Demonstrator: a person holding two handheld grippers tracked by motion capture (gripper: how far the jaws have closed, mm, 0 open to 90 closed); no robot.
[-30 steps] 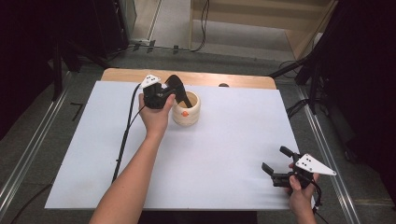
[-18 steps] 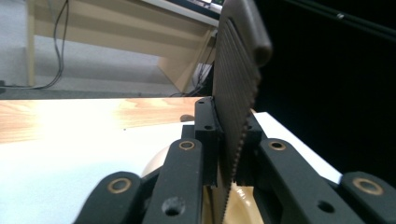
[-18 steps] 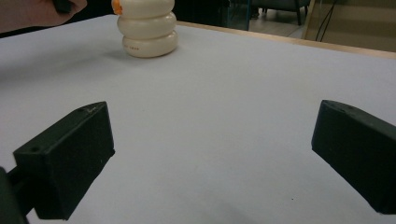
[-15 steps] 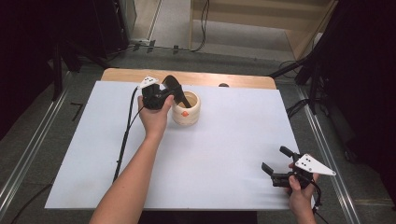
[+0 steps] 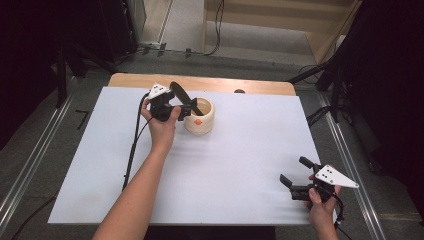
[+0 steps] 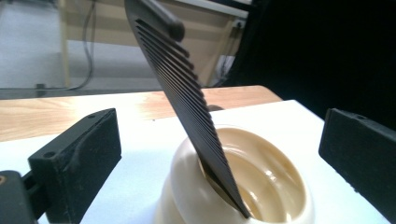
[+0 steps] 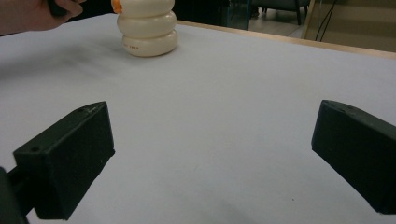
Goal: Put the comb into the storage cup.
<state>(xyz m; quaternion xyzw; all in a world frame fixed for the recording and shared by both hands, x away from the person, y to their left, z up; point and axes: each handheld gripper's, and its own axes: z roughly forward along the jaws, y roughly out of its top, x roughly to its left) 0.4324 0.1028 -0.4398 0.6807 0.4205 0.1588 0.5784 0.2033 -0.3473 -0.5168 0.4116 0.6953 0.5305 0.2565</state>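
Note:
A cream ribbed cup (image 5: 200, 119) stands on the white sheet at the back of the table. A black comb (image 5: 182, 96) leans in it, its lower end inside the cup (image 6: 261, 186). My left gripper (image 5: 187, 107) is right beside the cup's left side. Its jaws have just been opening and now stand wide apart, open. The comb (image 6: 187, 102) rises between them and touches neither pad. My right gripper (image 5: 292, 170) is open near the front right corner, low over the sheet, with nothing between its jaws (image 7: 210, 158). It faces the cup (image 7: 147, 28) from far off.
The white sheet (image 5: 240, 165) covers most of the wooden tabletop (image 5: 200, 82). A black cable (image 5: 132, 145) trails from the left gripper along the forearm. Dark stands and cables lie on the floor beyond the table.
The left gripper's jaws have gone from shut on the comb to wide apart. The comb now leans free in the cup. The right gripper has not moved.

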